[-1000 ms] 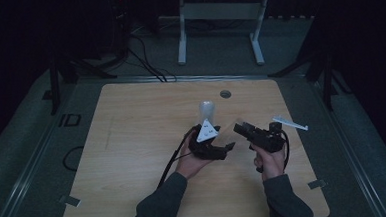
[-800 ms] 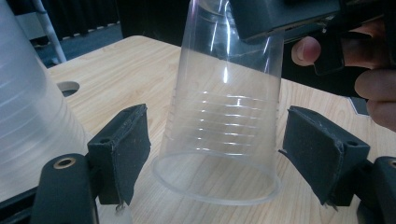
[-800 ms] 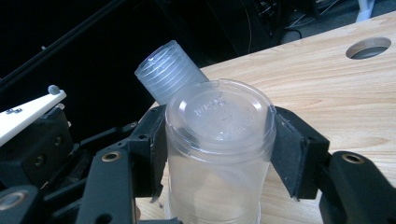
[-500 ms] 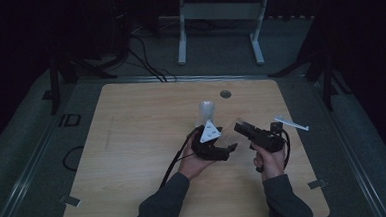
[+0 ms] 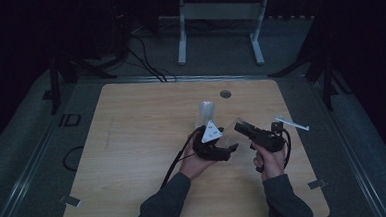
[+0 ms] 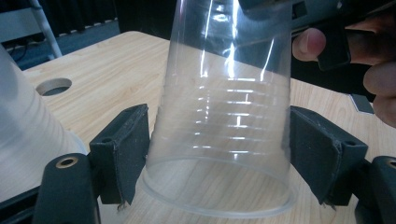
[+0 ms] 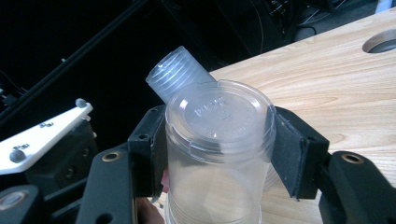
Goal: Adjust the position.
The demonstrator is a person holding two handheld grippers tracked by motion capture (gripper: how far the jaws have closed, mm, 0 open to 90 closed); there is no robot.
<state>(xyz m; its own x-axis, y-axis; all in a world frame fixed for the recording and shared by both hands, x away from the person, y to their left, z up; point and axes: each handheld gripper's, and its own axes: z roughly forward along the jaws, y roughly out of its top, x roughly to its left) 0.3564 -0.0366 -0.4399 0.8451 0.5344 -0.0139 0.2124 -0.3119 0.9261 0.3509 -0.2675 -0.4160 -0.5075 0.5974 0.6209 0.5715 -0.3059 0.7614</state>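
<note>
Clear ribbed plastic cup (image 6: 224,116), held above the wooden table (image 5: 133,156): my left gripper (image 6: 219,154) clamps its wall near the rim, my right gripper (image 7: 217,149) clamps its base end.

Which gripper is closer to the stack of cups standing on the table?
Left. The left gripper sits just in front of the cup stack; the right gripper is off to its side, farther away.

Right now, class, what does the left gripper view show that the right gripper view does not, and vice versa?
Left gripper view: the open rim of the clear cup and a person's fingers. Right gripper view: that cup's closed base and a white plate. Both: the cup between black pads, a second cup, the wooden table and its hole.
</note>
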